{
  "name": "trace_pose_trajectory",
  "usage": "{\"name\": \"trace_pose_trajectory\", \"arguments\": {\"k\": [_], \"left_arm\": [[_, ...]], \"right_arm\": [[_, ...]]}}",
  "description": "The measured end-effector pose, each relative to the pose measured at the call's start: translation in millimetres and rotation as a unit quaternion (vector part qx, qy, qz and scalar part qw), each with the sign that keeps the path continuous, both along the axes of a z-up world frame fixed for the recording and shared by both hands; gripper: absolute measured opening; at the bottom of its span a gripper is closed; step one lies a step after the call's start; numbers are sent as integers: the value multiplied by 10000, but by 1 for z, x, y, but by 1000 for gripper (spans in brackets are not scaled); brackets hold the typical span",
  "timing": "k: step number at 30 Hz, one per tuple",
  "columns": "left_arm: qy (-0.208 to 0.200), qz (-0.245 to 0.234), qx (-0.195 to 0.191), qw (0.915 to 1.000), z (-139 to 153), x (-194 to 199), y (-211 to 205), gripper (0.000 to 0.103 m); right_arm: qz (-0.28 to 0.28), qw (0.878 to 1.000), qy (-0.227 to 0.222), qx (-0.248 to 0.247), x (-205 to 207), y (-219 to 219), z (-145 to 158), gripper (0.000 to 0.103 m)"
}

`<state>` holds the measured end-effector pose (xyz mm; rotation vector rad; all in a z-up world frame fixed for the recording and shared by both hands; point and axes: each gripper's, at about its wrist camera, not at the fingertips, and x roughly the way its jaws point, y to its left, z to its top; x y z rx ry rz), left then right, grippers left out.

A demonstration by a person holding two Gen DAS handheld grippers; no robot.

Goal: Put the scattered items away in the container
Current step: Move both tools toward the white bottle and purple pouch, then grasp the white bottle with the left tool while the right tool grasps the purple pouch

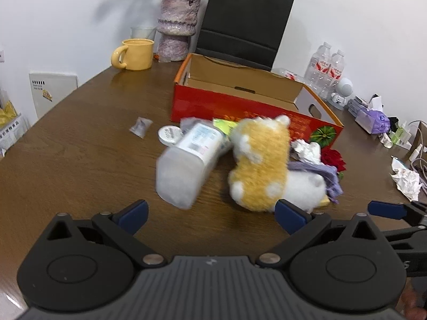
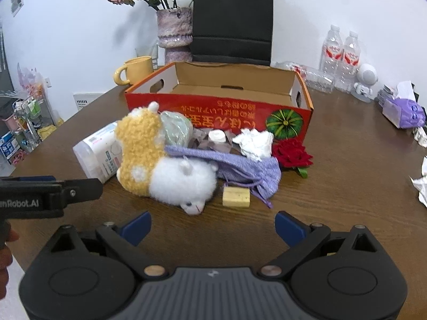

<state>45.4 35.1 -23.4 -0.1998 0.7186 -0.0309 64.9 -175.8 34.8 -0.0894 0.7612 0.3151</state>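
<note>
An open red cardboard box stands mid-table, showing only bare cardboard inside. Piled in front of it are a yellow-and-white plush toy, a translucent labelled plastic container, a purple cloth, crumpled tissue, a red rose, a yellow block and a greenish bag. A small packet and a white lid lie to the left. My left gripper is open just short of the container and plush. My right gripper is open before the plush and block.
Behind the box stand a yellow mug, a purple vase with flowers and a black paper bag. Water bottles, a white figurine, a purple tissue pack and crumpled paper sit at the right.
</note>
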Motion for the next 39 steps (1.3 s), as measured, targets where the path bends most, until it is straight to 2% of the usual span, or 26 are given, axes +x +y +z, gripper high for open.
{"name": "trace_pose_trajectory", "arguments": {"k": [5, 10, 14, 18, 21, 27, 29, 31, 33, 34, 35, 36, 39], "left_arm": [[-60, -148, 231, 9996, -3, 16, 15, 103], [-153, -379, 528, 9978, -5, 31, 26, 103], [-15, -561, 681, 9961, -6, 41, 27, 103], [5, -574, 855, 9947, -6, 48, 28, 103], [13, -601, 912, 9940, -8, 53, 26, 103], [-98, -497, 1034, 9934, -16, 62, 17, 103], [-153, -455, 1048, 9933, -18, 64, 13, 100], [-133, -419, 994, 9941, -20, 66, 10, 87], [-104, -445, 866, 9952, -21, 67, 8, 59], [-93, -421, 773, 9961, -22, 66, 7, 51], [-93, -322, 716, 9969, -22, 64, 7, 48], [-107, -251, 701, 9972, -21, 61, 5, 47], [-190, -126, 650, 9976, -17, 50, 1, 45]], "right_arm": [[33, 10000, -78, 29, 13, 9, 0, 98], [-60, 9998, -98, -147, 26, 15, -2, 94], [-68, 9997, -138, -177, 34, 13, 2, 92], [165, 9994, -293, -57, 40, 11, 8, 88], [332, 9984, -425, -158, 48, 16, 7, 82], [678, 9966, -349, -317, 76, 19, 2, 74], [861, 9958, -222, -239, 85, 17, 2, 64], [1045, 9945, 50, -53, 95, 13, 1, 34], [1151, 9926, 335, 208, 101, 7, 0, 13], [1188, 9914, 441, 333, 104, 3, 0, 9], [1194, 9907, 482, 437, 105, -1, 1, 8], [1184, 9903, 486, 543, 106, -7, 3, 4], [1152, 9887, 384, 879, 105, -26, 12, 2]]}}
